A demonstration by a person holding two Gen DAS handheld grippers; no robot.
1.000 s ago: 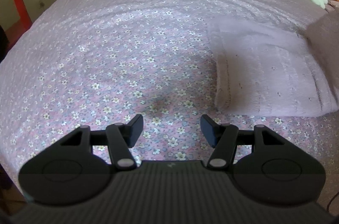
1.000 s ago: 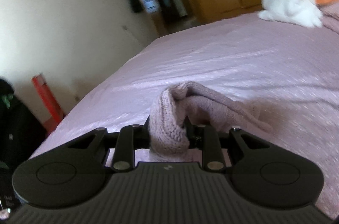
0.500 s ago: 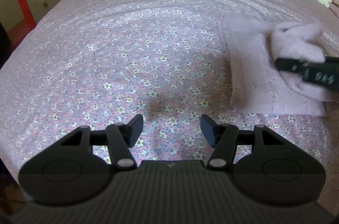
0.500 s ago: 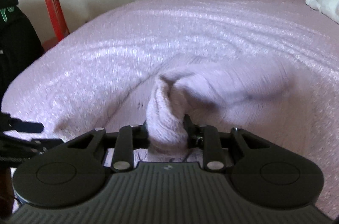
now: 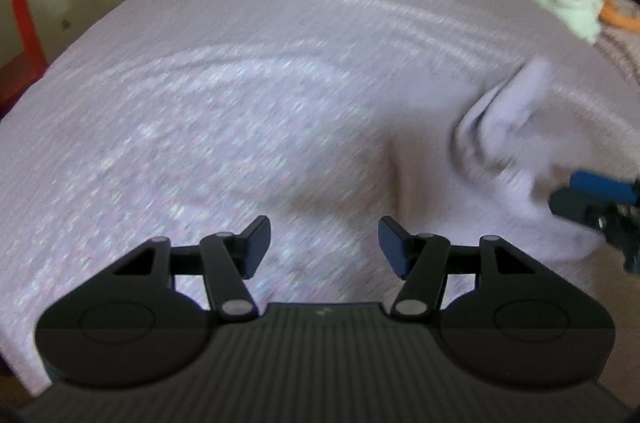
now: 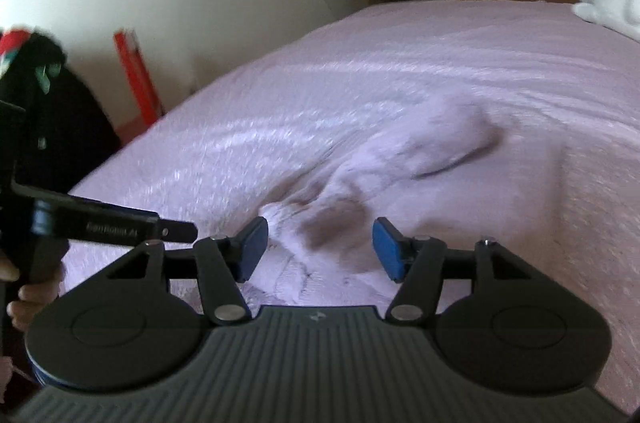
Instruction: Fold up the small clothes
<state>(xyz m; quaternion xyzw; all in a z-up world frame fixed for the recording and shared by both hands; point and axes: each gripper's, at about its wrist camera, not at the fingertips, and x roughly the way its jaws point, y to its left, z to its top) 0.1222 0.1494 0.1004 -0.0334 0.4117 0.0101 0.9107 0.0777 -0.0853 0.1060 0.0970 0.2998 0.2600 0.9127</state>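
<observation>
Two grippers, left (image 5: 324, 243) and right (image 6: 316, 247), jaws released; one lilac knit garment (image 6: 400, 159) on bed (image 6: 480, 63).

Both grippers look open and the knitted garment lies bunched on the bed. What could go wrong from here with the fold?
1. The pink knitted garment lies rumpled, one end standing up, not flat on the bedspread; a fold made now would likely be crooked.
2. The right gripper is open with loose cloth between its fingers; closing may pinch several layers.
3. The left gripper is open over bare bedspread, beside the garment, so nothing pins it.

Soft daylight, heavy motion blur, fisheye-bent edges.
</observation>
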